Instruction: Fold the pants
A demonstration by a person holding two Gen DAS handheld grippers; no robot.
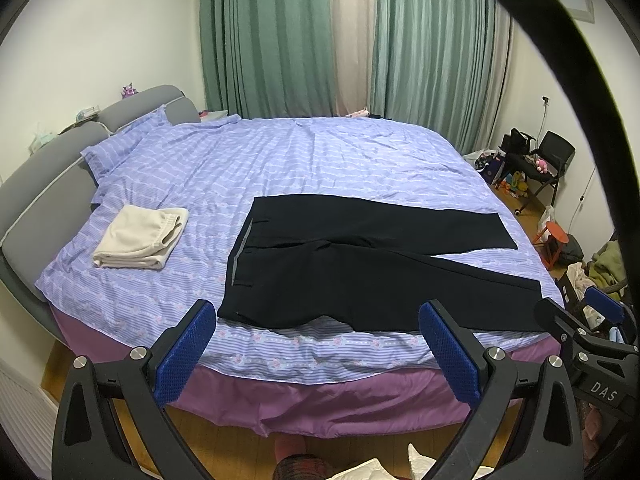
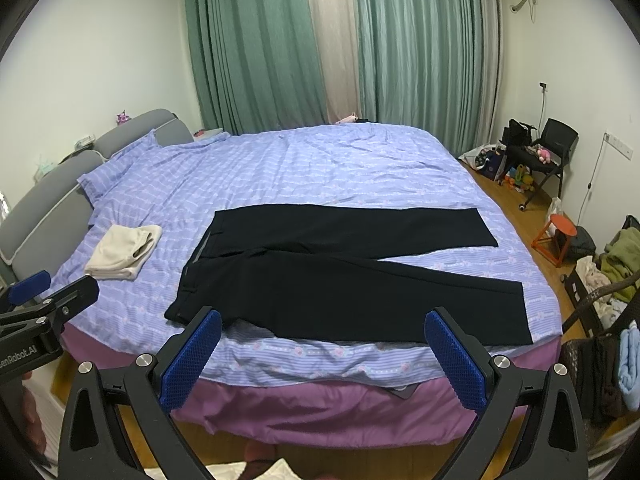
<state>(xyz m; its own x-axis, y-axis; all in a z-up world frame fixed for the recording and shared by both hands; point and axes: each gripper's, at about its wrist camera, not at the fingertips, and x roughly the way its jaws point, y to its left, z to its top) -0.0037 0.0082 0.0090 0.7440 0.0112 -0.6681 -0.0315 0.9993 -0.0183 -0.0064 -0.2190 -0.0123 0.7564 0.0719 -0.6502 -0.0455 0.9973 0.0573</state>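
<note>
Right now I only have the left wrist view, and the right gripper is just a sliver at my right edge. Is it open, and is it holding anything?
Observer: The right gripper is wide open and empty, pointed at the near leg of the black pants.
Operator: It blocks that leg's hem for me. Is the hem on the bed?
Observer: Yes. The near hem lies flat on the striped bedspread, inside the bed's edge and not hanging off.
</note>
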